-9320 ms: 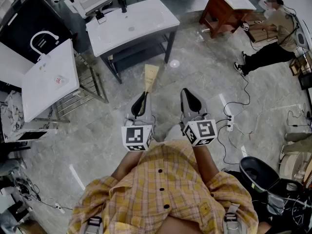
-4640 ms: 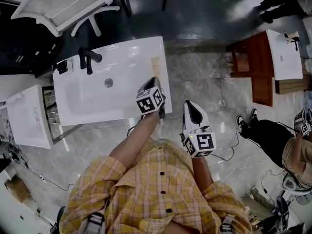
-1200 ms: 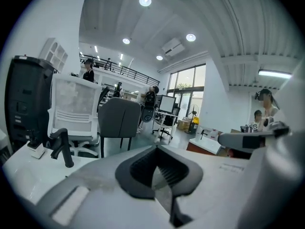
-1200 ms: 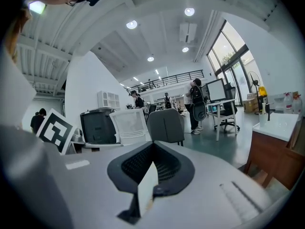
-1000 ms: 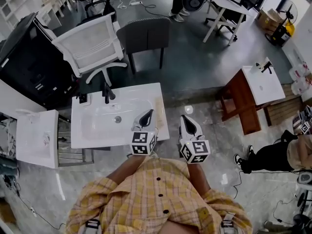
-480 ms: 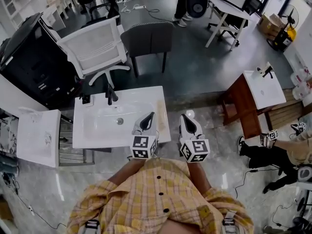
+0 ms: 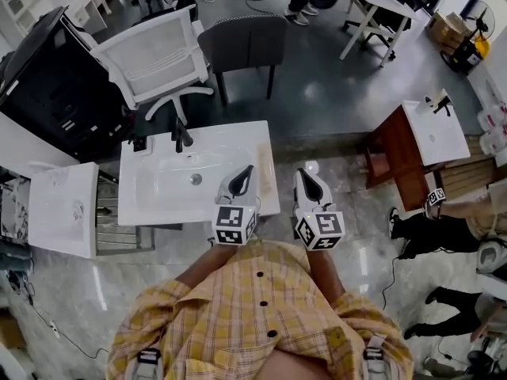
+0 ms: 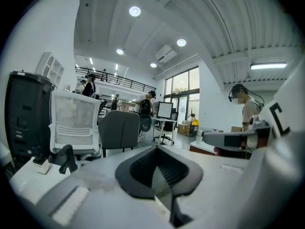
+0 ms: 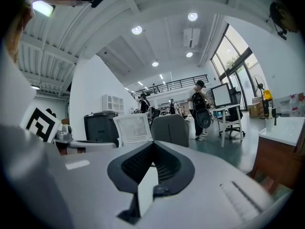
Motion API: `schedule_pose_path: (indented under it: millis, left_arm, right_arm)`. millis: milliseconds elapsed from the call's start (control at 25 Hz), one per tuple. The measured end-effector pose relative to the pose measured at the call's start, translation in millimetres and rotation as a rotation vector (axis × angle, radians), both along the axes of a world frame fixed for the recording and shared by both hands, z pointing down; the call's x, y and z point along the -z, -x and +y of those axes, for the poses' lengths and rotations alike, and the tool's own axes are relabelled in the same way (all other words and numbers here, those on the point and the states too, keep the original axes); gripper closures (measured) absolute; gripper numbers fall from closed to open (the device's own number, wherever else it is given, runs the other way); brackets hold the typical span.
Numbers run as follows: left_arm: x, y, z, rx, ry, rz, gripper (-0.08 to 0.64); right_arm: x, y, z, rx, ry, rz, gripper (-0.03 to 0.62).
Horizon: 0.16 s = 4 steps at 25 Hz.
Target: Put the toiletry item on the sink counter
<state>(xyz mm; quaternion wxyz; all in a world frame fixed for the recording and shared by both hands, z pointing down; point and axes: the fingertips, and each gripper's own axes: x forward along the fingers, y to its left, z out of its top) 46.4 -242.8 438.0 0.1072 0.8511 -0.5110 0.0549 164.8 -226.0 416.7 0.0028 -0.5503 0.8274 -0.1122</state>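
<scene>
One toiletry item (image 7: 268, 182), apparently ungripped now

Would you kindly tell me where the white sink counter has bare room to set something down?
Bare: the back ledge of the white sink counter right of the black faucet, and the front rim left of the left claw. Crowded: the faucet corner and the right ledge by that claw.
</scene>
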Motion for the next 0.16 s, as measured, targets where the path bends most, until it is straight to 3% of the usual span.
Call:
schedule_pose_path:
  millis: [160]
  left_arm:
    - [-4.5, -4.1, -2.9, 0.002, -0.01, 0.003, 0.56]
  right_arm:
    - [-3.7, -3.2, -2.8, 0.008, -0.009, 0.002, 0.592]
